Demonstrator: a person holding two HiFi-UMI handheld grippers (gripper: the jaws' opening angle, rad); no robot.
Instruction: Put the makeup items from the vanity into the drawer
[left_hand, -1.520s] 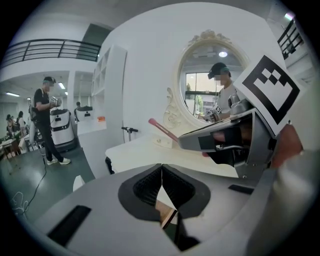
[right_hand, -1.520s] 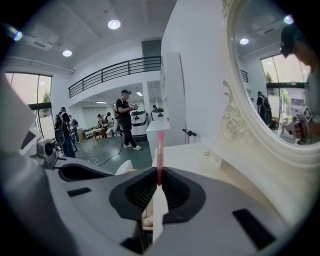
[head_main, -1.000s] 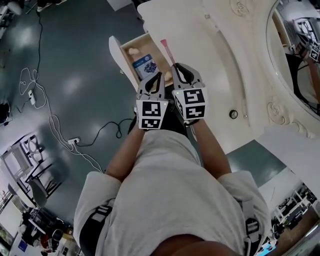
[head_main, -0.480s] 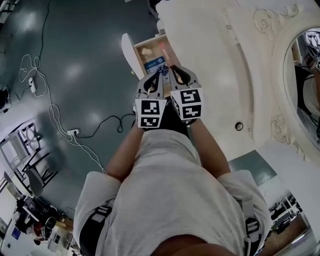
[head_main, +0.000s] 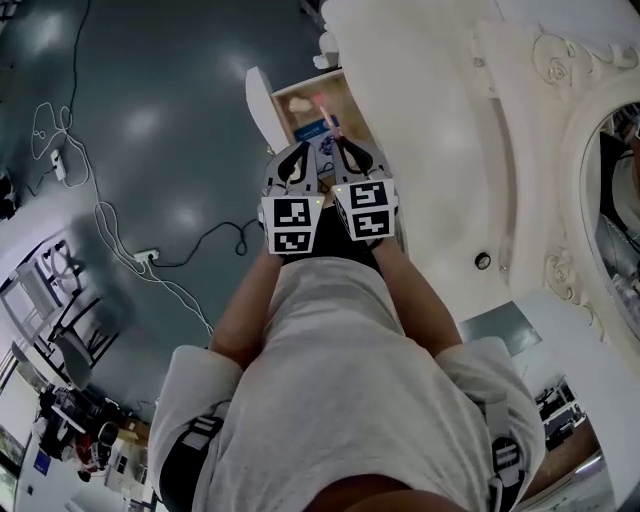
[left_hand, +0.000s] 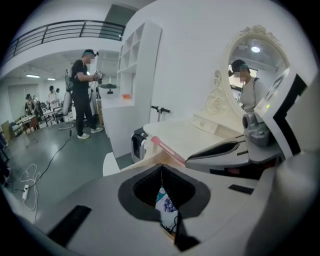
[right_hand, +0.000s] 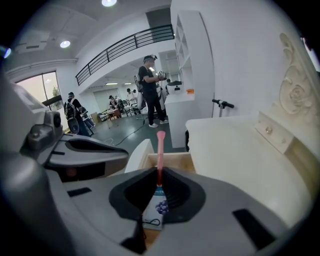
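**Right gripper** (right_hand: 159, 174): jaws clamped on the pink makeup stick (right_hand: 160, 147). It is gripped near one end, so the rest projects straight ahead of the tips. Judgement: this hold lets the free end be lowered first into the open drawer (right_hand: 177, 161), which lies directly below and ahead of both grippers.

**Left gripper** (left_hand: 161, 169): jaws pressed together with nothing between them. It sits just beside the right gripper, on that gripper's left, and appears only to accompany it.

**Stick:** slender, straight and evenly pink, with a slightly thicker rounded far end. Whether it carries bristles cannot be told.

**Drawer contents:** a blue-and-white packet (right_hand: 154, 212) lies under the tips, and a beige item (head_main: 298, 103) lies further ahead.

**Surroundings:** the vanity top (right_hand: 235, 145) extends to the right of the right gripper.
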